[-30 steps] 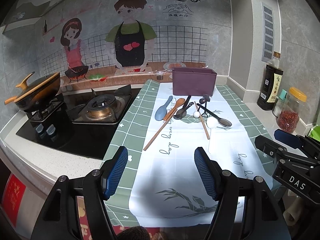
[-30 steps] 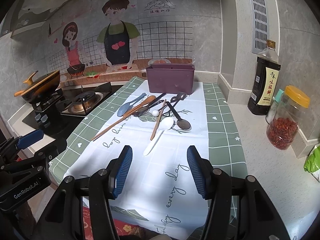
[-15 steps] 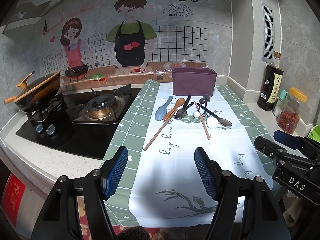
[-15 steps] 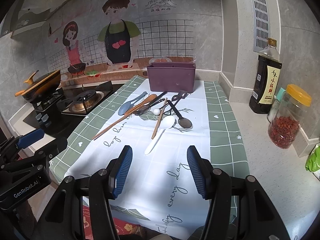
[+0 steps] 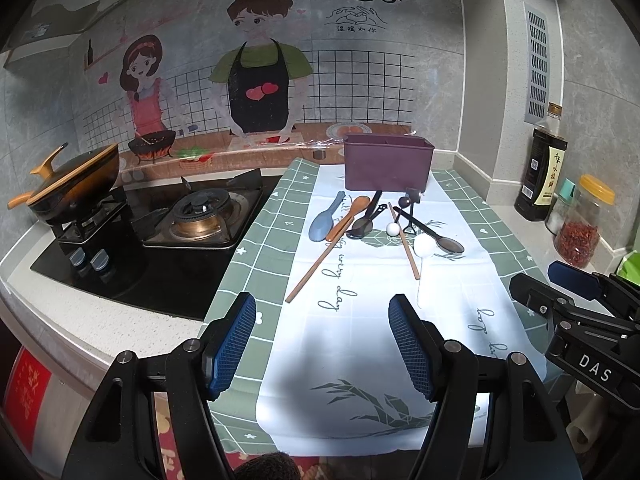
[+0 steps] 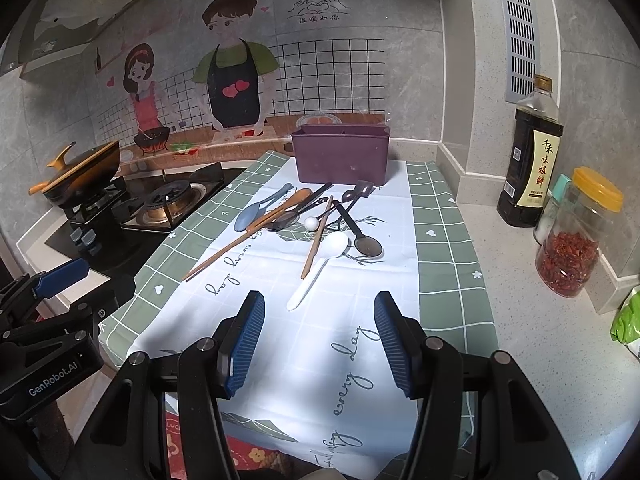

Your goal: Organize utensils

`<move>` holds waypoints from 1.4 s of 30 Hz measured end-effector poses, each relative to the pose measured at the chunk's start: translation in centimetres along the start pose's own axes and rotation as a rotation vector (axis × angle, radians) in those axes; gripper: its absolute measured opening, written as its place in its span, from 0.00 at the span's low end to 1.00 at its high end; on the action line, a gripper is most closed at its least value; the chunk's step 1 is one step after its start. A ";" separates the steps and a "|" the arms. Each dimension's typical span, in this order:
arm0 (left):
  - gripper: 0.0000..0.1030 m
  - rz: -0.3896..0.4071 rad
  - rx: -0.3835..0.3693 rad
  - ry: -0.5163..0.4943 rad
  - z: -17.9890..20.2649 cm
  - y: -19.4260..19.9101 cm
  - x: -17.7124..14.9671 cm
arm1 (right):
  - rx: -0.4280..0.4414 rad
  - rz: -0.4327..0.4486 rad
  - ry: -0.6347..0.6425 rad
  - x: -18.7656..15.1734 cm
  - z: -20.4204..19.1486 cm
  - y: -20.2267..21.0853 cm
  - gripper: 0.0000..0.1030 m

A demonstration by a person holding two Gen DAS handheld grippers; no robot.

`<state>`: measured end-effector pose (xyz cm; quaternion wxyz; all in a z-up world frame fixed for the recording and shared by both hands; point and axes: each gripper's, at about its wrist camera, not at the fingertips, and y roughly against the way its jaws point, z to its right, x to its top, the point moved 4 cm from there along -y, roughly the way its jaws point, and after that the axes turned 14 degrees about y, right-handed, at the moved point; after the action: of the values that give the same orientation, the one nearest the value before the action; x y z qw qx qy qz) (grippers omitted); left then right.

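Note:
A pile of utensils lies mid-cloth: a blue rice paddle, a wooden spoon, long wooden chopsticks, a white spoon, a dark spoon and other dark utensils. Behind them stands a purple holder box. My left gripper is open and empty over the cloth's near edge. My right gripper is open too, just short of the white spoon's handle tip.
A gas stove with a lidded wok sits left. At the right wall stand a soy sauce bottle, a chili jar and a green bag. A green-and-white cloth covers the counter.
The right gripper has crept slightly forward toward the utensils. The left gripper has hardly moved.

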<state>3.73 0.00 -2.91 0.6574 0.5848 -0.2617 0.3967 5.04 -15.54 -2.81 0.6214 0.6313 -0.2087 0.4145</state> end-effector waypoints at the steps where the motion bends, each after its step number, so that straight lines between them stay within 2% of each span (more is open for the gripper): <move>1: 0.67 0.000 0.001 0.000 0.0 0.0 0.0 | 0.000 0.000 0.000 0.0 0.0 0.0 0.53; 11: 0.67 -0.012 0.006 0.007 -0.4 -1.5 -0.1 | 0.000 -0.005 -0.002 -0.1 -0.1 -0.4 0.53; 16: 0.67 -0.013 0.009 0.006 -0.9 -2.2 1.1 | -0.009 -0.009 0.002 0.2 -0.2 -1.1 0.53; 29: 0.67 -0.021 -0.003 -0.041 -2.2 -7.1 5.5 | -0.054 0.045 -0.004 5.0 0.7 -4.5 0.53; 34: 0.67 -0.040 -0.046 -0.044 -3.1 -10.3 8.3 | -0.072 0.054 -0.053 7.7 1.9 -6.9 0.53; 39: 0.67 -0.100 -0.124 -0.044 -3.1 -14.0 10.7 | -0.067 -0.029 -0.070 9.7 4.5 -9.8 0.52; 42: 0.67 -0.153 -0.162 -0.041 -2.3 -16.1 12.1 | -0.063 -0.104 0.006 11.2 6.9 -12.2 0.46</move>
<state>23.42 4.85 -2.60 0.7255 0.5559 -0.2608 0.3107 22.70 -17.61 -0.74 0.6624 0.6200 -0.1866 0.3769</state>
